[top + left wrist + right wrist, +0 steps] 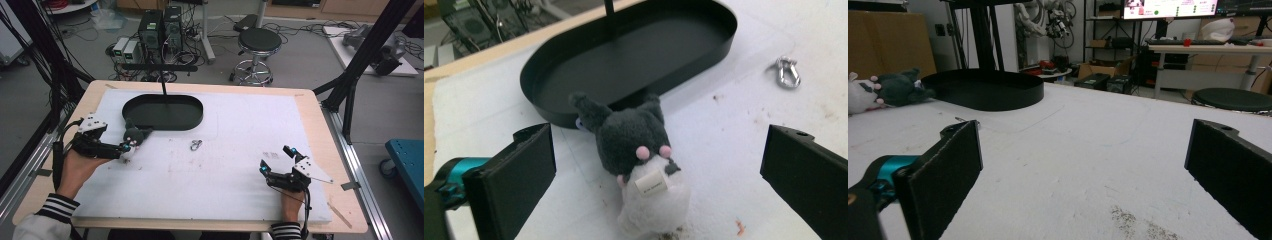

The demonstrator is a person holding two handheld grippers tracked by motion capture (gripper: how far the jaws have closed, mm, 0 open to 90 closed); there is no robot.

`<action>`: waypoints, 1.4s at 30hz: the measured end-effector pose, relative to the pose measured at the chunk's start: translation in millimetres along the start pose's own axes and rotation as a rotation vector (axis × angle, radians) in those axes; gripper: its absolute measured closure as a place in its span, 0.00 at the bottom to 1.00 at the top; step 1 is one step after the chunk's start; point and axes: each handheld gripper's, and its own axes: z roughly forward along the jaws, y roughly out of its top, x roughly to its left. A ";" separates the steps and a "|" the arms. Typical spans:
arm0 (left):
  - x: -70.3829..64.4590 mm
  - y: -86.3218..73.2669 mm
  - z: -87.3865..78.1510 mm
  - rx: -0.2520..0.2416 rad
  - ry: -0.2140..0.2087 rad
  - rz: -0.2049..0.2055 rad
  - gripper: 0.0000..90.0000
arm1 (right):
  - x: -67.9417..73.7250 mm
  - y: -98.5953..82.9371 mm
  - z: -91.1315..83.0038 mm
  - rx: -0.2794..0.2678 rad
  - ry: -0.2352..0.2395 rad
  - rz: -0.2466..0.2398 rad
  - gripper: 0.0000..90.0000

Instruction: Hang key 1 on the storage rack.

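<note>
A small plush toy with a dark grey head, pink dots and a white body lies on the white mat just in front of a black oval tray. My left gripper is open, its jaws wide on either side of the toy without touching it. From above, the toy sits at the left gripper tips, beside the tray. My right gripper rests open at the mat's near right with nothing between its jaws. Its view has the toy and tray far left.
A small metal clasp lies on the white mat right of the toy, also in the left gripper view as the clasp. A thin black post rises from the tray. A stool and computers stand beyond the table.
</note>
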 end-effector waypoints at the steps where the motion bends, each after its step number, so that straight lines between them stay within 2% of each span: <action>1: -0.7 0.7 2.2 0.025 0.002 0.008 0.02 | 0.1 0.0 0.0 0.000 0.000 0.000 0.01; 5: -2.5 1.6 10.7 0.079 0.001 0.011 0.02 | 0.1 0.0 0.0 0.001 -0.001 0.000 0.01; 6: -3.5 1.4 14.8 0.106 0.004 0.009 0.02 | 0.1 0.1 0.0 0.001 -0.001 0.000 0.01; 13: -2.1 0.4 24.6 0.169 0.009 0.005 0.02 | 0.0 0.0 0.0 0.000 0.003 0.003 0.01; 17: -0.5 -0.4 28.5 0.190 0.015 -0.004 0.02 | 0.0 0.0 0.0 0.000 0.001 0.002 0.01; 26: 2.4 -3.0 38.9 0.259 0.000 -0.028 0.02 | 0.1 0.0 0.0 0.001 -0.001 -0.002 0.01; 32: 1.9 -4.4 45.2 0.297 -0.011 -0.026 0.02 | 0.1 0.0 0.0 0.000 -0.001 -0.001 0.01; 36: 3.8 -5.9 49.8 0.325 -0.030 -0.025 0.11 | 0.2 0.0 0.0 0.001 -0.002 -0.002 0.01; 42: 3.5 -7.1 54.2 0.352 -0.031 -0.029 0.11 | 0.1 0.0 0.0 0.001 -0.001 -0.003 0.01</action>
